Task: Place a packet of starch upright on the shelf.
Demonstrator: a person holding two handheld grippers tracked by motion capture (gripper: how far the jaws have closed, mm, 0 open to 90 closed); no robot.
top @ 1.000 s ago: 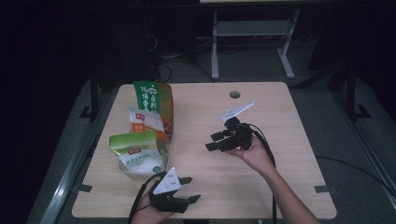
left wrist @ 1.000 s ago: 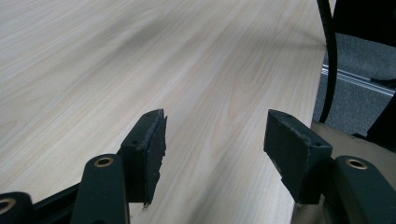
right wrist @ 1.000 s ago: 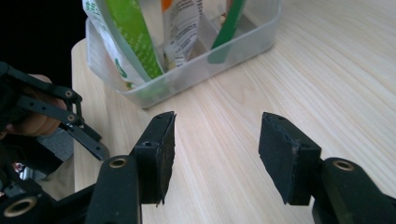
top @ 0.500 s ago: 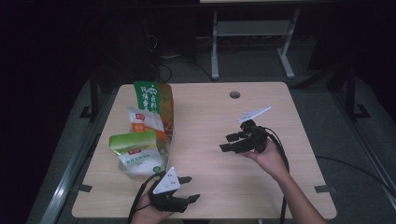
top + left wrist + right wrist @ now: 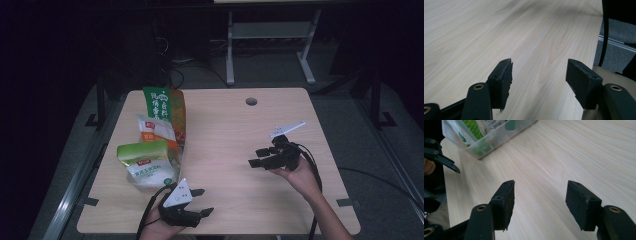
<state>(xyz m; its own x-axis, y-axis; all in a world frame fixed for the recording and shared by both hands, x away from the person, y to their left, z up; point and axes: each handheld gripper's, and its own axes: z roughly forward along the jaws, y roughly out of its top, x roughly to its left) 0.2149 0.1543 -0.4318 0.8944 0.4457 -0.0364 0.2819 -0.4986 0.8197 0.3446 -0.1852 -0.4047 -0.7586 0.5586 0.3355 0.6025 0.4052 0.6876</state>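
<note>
Bare wooden tabletop (image 5: pixel 225 130) lies under the empty right gripper (image 5: pixel 257 157), jaws just spreading; it should approach the clear bin (image 5: pixel 499 137) ahead-left slowly.

Pale wood-grain counter (image 5: pixel 225 135), smooth with a soft satin sheen. At its nine o'clock side, glossy printed plastic food packets (image 5: pixel 159 120) stand in a clear, shiny plastic bin (image 5: pixel 491 137). Both grippers, left (image 5: pixel 200 202) and right (image 5: pixel 257 157), are matt black plastic, their jaws faced with dull, rough-edged pads.
</note>
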